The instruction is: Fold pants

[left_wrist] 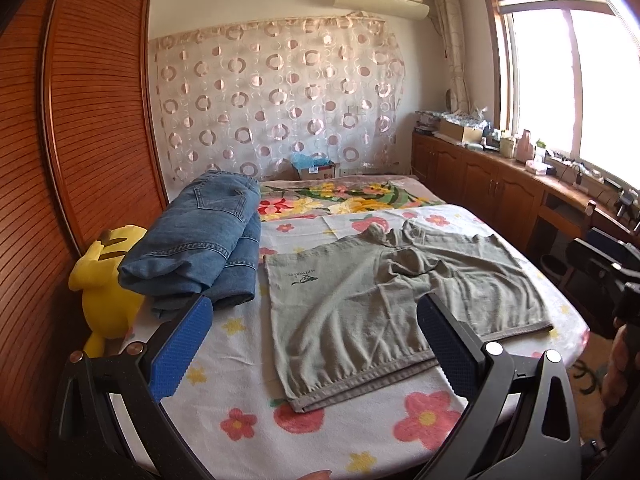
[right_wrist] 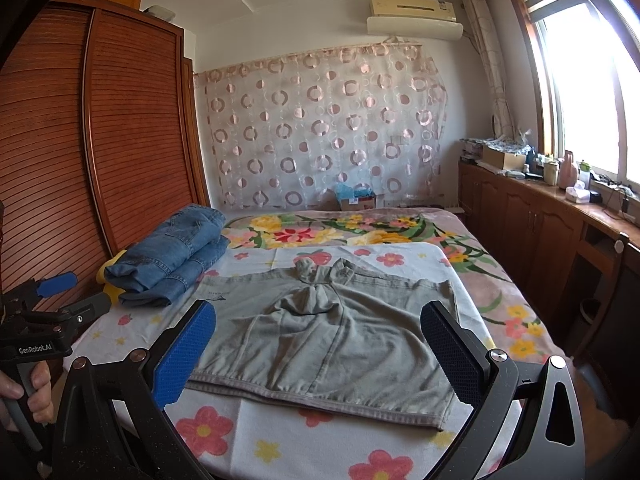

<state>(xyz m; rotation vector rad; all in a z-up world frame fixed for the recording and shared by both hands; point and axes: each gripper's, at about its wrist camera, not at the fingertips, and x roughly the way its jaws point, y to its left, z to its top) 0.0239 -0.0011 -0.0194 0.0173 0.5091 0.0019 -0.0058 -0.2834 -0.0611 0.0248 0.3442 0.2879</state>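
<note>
A pair of grey-green pants lies spread flat on the flowered bed cover, with the fabric bunched at the middle of its far side. In the left wrist view my left gripper hovers open over the near edge of the pants, blue pads wide apart and nothing between them. My right gripper is likewise open above the near hem. The left gripper also shows at the left of the right wrist view, held by a hand.
Folded blue jeans are stacked on the bed's left side, beside a yellow plush toy. A slatted wooden wardrobe stands close on the left. Low wooden cabinets run under the window on the right.
</note>
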